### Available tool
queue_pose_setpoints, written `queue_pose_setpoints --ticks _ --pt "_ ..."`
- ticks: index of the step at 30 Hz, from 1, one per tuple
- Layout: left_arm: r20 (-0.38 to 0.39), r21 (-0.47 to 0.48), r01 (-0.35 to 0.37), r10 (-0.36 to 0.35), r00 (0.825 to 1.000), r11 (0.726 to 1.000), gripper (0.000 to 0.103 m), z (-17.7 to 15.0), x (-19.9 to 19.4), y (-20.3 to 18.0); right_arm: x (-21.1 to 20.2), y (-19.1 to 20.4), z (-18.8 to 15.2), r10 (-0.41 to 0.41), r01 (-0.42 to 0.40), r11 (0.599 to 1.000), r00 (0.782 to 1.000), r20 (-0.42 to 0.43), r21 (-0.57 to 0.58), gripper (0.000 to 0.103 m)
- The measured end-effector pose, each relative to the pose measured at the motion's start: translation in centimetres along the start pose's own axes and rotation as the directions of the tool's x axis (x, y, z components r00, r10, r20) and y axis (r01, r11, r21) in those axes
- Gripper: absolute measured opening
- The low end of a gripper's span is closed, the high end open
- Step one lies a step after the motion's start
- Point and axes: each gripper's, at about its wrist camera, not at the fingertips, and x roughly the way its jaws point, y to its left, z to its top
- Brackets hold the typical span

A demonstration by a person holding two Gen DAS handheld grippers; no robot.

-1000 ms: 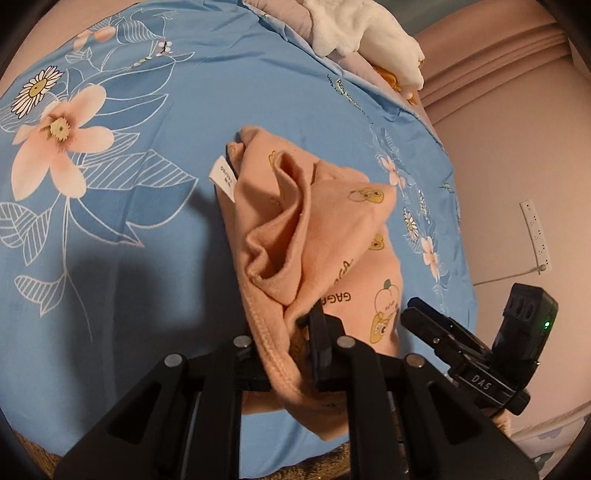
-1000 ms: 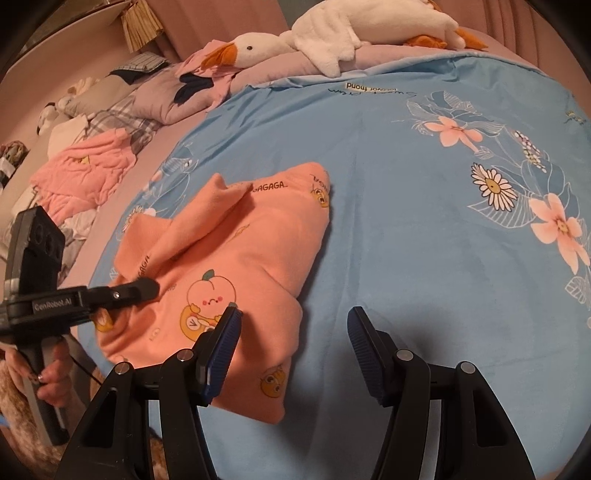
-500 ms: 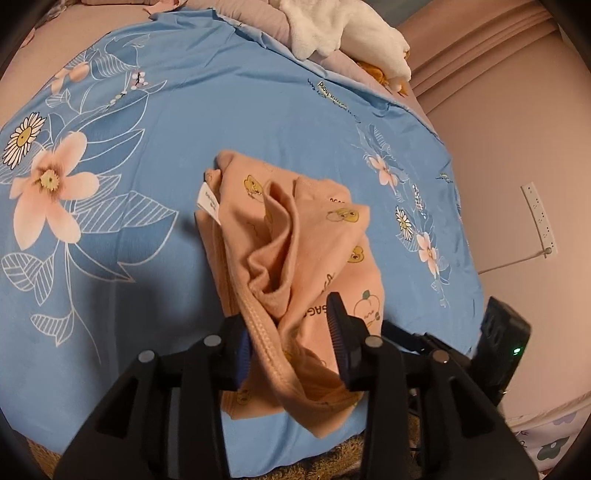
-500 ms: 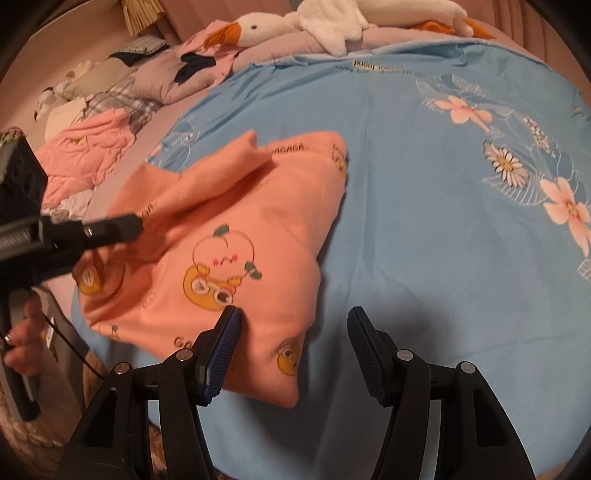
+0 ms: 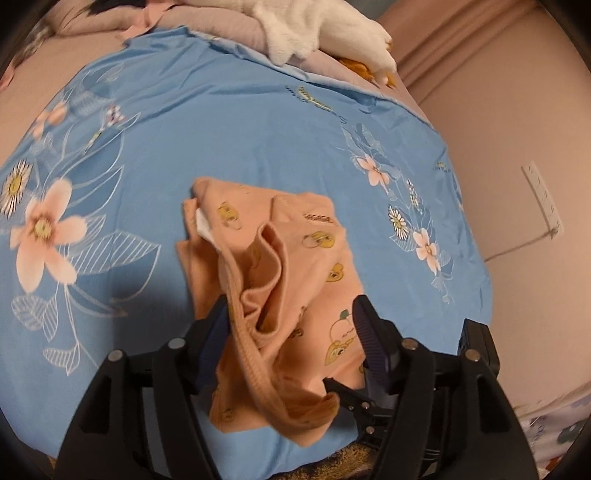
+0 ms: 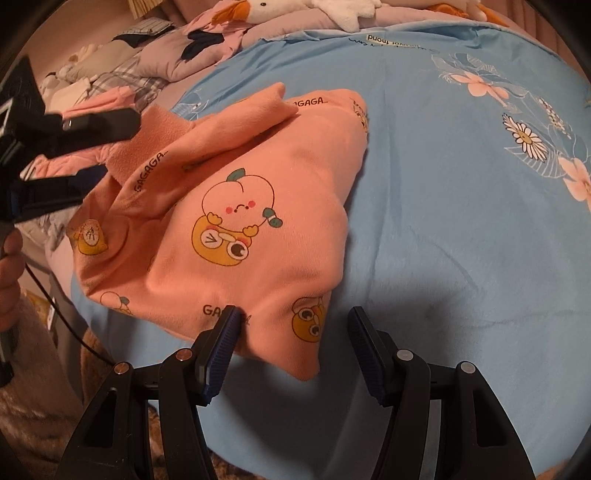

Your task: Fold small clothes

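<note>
A small peach-orange garment (image 5: 295, 280) with cartoon peach prints lies rumpled on the blue floral bedsheet (image 5: 221, 122), near the bed's front edge. It also shows in the right wrist view (image 6: 243, 221). My left gripper (image 5: 291, 332) is open, its jaws wide apart on either side of the garment's ribbed hem, which droops loose between them. It appears at the left of the right wrist view (image 6: 74, 147), jaws apart beside a raised fold. My right gripper (image 6: 291, 332) is open, its jaws straddling the garment's near corner.
A white plush goose (image 6: 295, 7) lies at the head of the bed, with pillows and a pile of pink and plaid clothes (image 6: 110, 85) to the left. A pink wall with a power strip (image 5: 543, 199) stands right of the bed.
My left gripper was shut on the garment's hem, then opened and let it drop. The garment now lies slacker on the sheet. My right gripper moved closer to the garment's near corner.
</note>
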Motion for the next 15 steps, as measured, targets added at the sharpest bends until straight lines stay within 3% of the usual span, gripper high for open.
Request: queue_pose_setpoints --ticks 5,9,15 --pt "-0.013 0.083 -0.059 0.06 0.998 0.995 0.075 0.2 1.4 -1.4 0.0 0.0 -0.3 0.0 0.0 1.0 1.0 0.003 0.006 0.062" --pt "-0.014 0.138 -0.161 0.165 0.986 0.977 0.075 0.0 3.1 -1.1 0.0 -0.1 -0.2 0.003 -0.003 1.0 1.0 0.003 0.008 0.062" --pt "0.052 0.127 -0.264 0.26 0.964 0.956 0.072 0.2 3.9 1.0 0.0 -0.3 -0.3 0.01 -0.01 1.0 1.0 0.003 0.012 0.062"
